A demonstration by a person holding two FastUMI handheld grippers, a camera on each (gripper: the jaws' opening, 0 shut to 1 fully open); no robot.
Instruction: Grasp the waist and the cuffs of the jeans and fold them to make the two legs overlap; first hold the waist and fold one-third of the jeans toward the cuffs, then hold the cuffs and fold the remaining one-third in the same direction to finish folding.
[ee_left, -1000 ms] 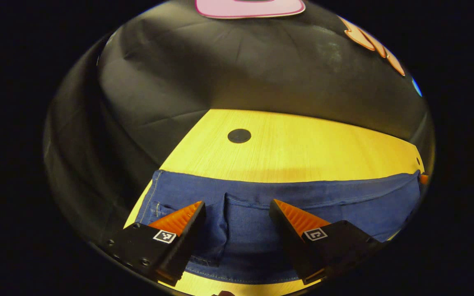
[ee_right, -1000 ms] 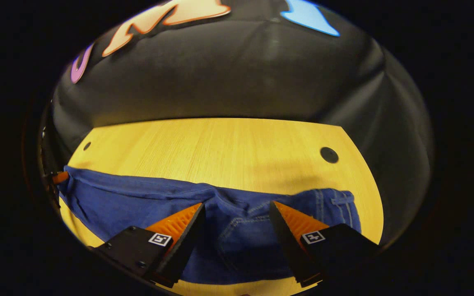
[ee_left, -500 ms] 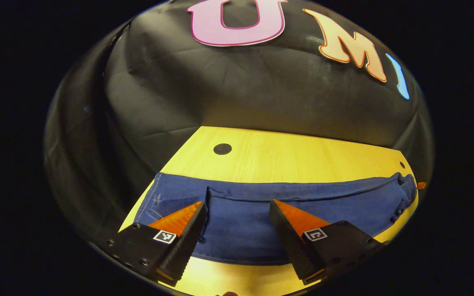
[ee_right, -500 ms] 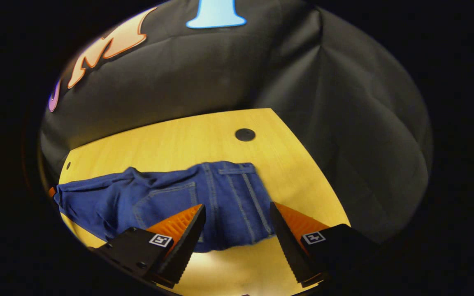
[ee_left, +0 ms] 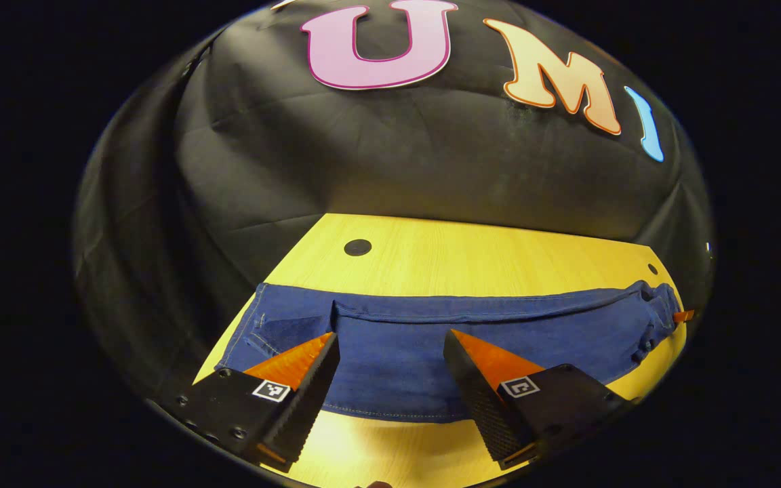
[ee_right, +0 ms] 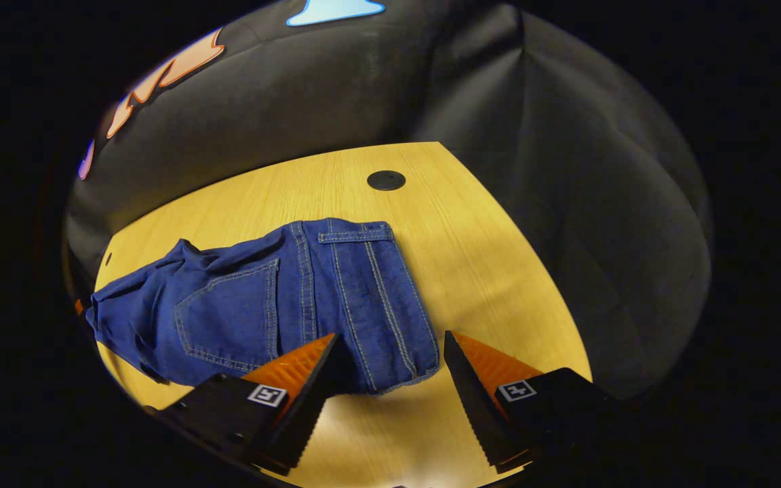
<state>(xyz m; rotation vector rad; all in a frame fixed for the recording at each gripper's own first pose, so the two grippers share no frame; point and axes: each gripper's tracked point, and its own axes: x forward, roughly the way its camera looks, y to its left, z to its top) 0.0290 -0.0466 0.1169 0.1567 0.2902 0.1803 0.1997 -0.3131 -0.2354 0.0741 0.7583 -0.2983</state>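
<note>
We've got the jeans (ee_left: 431,339) lying flat on the table (ee_left: 472,254) as a long strip, legs overlapped, running along the near edge and well short of the far edge by the booth wall. In the left gripper view our left gripper (ee_left: 390,359) hovers over the cuff end with its fingers spread wide, nothing between them; the near hem of the denim sits just ahead of the fingertips, and the cuff (ee_left: 262,332) lies toward the table's left edge. A dark round cap (ee_left: 357,247) sits in the table near the far-left corner. In the right gripper view our right gripper (ee_right: 390,362) is also wide apart and empty, above the waist end (ee_right: 356,291); the back pocket (ee_right: 228,312) and belt loop (ee_right: 355,236) face up, and the waistband edge lies just in front of the fingertips. Another dark cap (ee_right: 386,180) sits near the far-right corner. The far end of the jeans shows a few bunched wrinkles; the rest lies smooth.
</note>
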